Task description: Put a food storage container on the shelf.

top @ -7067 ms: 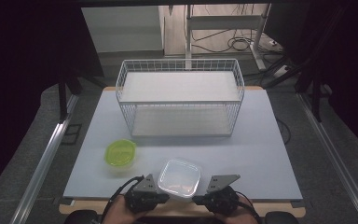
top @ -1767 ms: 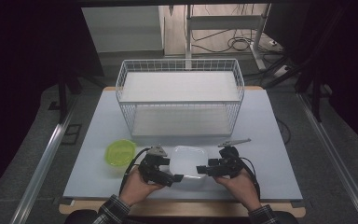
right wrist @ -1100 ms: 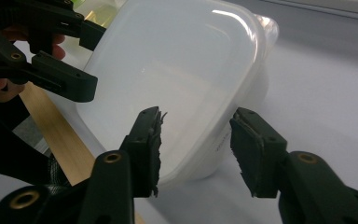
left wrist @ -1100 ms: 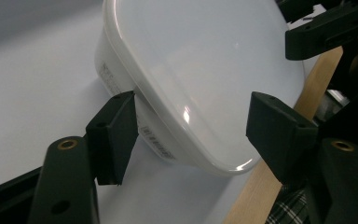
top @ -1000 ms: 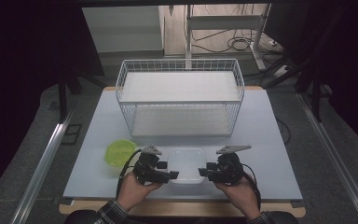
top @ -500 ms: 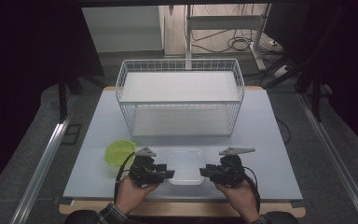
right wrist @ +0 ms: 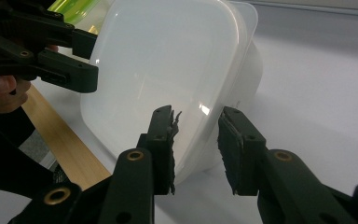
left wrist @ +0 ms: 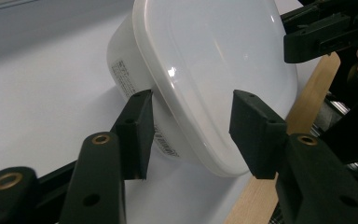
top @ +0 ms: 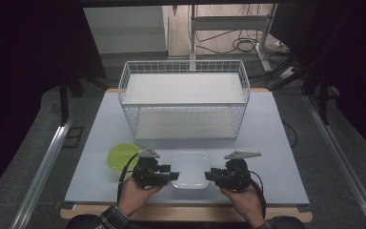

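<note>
Shifted slightly toward near table edge since half a second back: lidded white container [top: 190,169], beside green lid [top: 122,155]. Flanked by left gripper [top: 174,176] and right gripper [top: 209,174], both jaws spread around rim, hands low, level.

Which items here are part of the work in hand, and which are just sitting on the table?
In use:
- white lidded container, near table edge
- left gripper, open fingers straddling its rim
- right gripper, open fingers straddling the opposite rim

Lying about:
- green bowl, left of the container
- white wire basket, farther back on the table
</note>
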`<state>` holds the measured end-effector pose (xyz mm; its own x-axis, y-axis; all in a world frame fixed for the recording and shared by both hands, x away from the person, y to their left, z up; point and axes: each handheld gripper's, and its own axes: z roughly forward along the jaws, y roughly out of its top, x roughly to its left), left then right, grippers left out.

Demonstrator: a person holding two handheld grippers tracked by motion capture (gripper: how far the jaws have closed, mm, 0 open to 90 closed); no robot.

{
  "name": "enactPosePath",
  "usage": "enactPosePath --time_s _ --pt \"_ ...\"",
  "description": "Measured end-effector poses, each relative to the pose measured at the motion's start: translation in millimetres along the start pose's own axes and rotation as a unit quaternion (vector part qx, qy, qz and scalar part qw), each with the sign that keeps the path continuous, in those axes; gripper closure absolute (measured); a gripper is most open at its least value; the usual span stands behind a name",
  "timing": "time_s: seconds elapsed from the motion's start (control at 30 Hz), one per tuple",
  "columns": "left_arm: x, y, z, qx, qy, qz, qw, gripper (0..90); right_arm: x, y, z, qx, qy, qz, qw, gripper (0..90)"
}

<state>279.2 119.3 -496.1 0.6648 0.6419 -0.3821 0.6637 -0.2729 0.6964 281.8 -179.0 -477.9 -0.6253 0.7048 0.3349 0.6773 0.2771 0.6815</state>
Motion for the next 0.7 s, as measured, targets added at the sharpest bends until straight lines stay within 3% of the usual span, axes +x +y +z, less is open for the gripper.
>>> enactPosePath --time_s 0.13,0.37,0.47,0.57,0.7 --pt "-0.8 -1.0 -0.8 -0.010 0.008 0.002 0.9999 58.3 -2.8 0.1 0.3 0.002 0.006 0.006 1.0000 63.6" --pt "-0.4 -1.0 -0.1 -0.012 0.008 0.000 0.9999 59.3 -6.1 1.6 1.0 0.007 0.014 0.005 0.9999 61.7" --pt "0.1 -1.5 0.3 -0.014 0.008 -0.005 0.9999 59.6 -11.5 3.8 3.1 0.008 0.027 0.015 0.9995 59.3" --pt "1.2 -1.3 0.7 -0.015 0.005 -0.012 0.9998 59.7 -16.9 5.9 5.4 0.005 0.038 0.034 0.9987 60.0" --pt "0.9 -1.4 0.4 -0.015 0.006 -0.022 0.9996 59.7 -18.3 5.5 3.9 -0.003 0.041 0.070 0.9967 67.5"
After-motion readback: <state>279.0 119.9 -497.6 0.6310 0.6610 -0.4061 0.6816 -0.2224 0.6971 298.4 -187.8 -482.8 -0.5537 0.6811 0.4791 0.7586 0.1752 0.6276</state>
